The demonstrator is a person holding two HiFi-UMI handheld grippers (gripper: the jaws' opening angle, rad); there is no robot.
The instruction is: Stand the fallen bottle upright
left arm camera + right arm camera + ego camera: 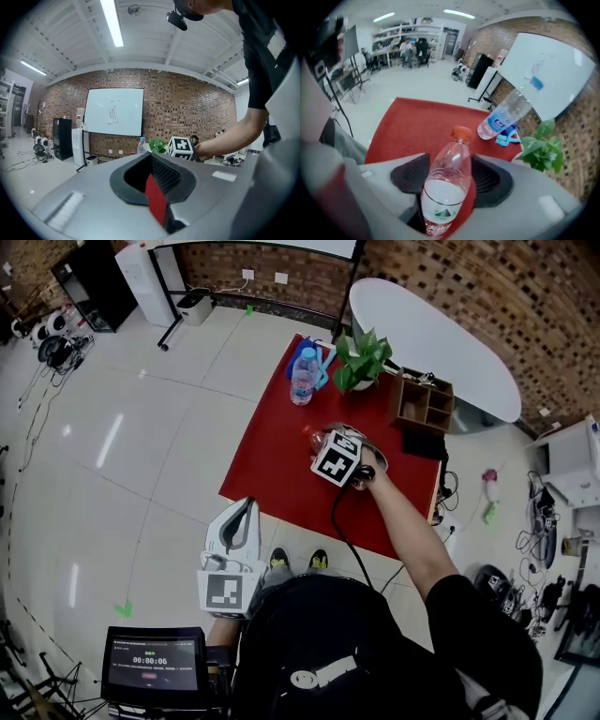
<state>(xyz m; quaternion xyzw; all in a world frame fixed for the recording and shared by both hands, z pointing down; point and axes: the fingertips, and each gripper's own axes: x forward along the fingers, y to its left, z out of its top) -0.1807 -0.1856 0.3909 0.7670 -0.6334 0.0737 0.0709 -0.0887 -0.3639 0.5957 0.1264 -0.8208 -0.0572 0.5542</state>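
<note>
The left gripper (151, 190) waits low by the person's body, its 2 jaws pressed together on nothing. The right gripper (449, 185) pinches the fallen bottle (452, 157) by its clear body, above the label, over the red mat (412, 124). I think this bottle is light, thin and smooth, so it could squash or slip. A gentle squeeze on the body should do.
</note>
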